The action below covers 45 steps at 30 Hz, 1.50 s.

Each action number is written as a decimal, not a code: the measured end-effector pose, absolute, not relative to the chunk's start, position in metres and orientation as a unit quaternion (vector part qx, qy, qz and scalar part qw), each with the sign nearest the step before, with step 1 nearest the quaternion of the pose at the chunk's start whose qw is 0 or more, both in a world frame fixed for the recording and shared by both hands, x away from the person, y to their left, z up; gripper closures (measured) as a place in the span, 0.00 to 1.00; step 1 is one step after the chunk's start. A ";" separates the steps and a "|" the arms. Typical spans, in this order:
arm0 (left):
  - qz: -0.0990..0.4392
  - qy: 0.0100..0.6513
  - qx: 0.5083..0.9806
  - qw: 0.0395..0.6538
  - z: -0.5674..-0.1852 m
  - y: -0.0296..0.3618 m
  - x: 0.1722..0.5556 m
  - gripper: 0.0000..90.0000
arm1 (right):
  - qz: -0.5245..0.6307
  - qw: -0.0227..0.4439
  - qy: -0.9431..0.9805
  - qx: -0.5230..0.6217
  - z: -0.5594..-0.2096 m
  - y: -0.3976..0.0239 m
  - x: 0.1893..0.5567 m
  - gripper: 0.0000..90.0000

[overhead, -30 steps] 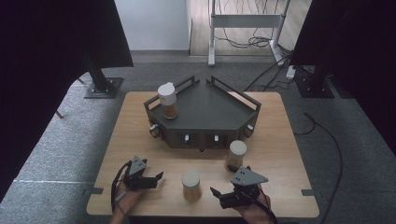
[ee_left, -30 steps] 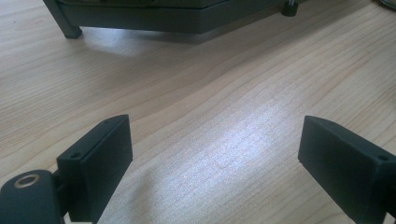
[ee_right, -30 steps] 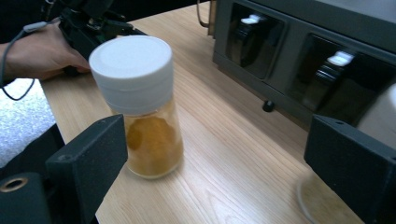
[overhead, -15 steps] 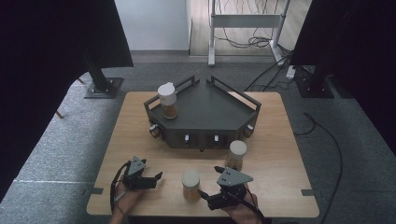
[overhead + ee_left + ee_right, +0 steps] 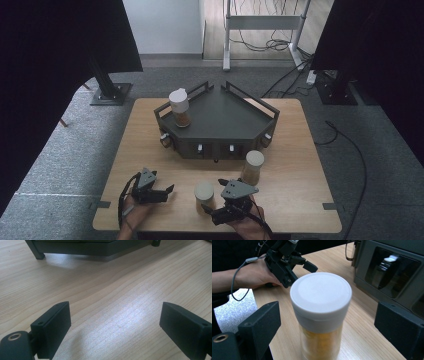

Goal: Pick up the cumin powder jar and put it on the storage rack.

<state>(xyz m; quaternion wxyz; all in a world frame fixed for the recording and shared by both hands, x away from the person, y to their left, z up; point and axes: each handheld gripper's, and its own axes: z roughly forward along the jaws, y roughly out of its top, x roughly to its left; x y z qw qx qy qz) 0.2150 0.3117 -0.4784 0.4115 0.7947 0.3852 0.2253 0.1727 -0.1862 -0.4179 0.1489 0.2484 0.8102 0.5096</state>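
The right claw (image 5: 216, 214) sits at the near edge of the bench (image 5: 300, 170), its jaws spread wide on either side of a jar (image 5: 204, 196) with a white lid and orange contents. In the right gripper view the jar (image 5: 321, 315) stands upright between the two black jaws, with clear gaps on both sides, so the pads do not press on it and nothing is held. The left claw (image 5: 161, 194) rests low over the bench to the left of that jar, near it but apart; its jaws are wide open too, and the left gripper view shows bare wood (image 5: 117, 297) between them. From the right gripper view the left claw (image 5: 308, 265) shows beyond the jar, held in a hand (image 5: 257, 273). A second jar (image 5: 252, 167) stands upright just right of the first, close to the front of a dark grey rack (image 5: 225, 117) in the middle of the bench. A third jar (image 5: 180, 107) stands on top of the rack, near its left rail.
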 end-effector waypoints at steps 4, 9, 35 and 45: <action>0.226 0.385 0.795 0.410 -0.478 0.311 0.215 0.11 | 0.513 0.147 0.810 0.244 -0.419 -0.181 0.175 0.08; 0.227 0.384 0.796 0.410 -0.478 0.311 0.215 0.11 | 0.516 0.147 0.809 0.239 -0.421 -0.175 0.178 0.09; 0.228 0.381 0.799 0.405 -0.478 0.310 0.215 0.11 | 0.525 0.122 0.805 0.248 -0.427 -0.171 0.192 0.36; 0.228 0.380 0.799 0.406 -0.478 0.310 0.215 0.11 | 0.517 0.133 0.808 0.251 -0.423 -0.167 0.187 0.36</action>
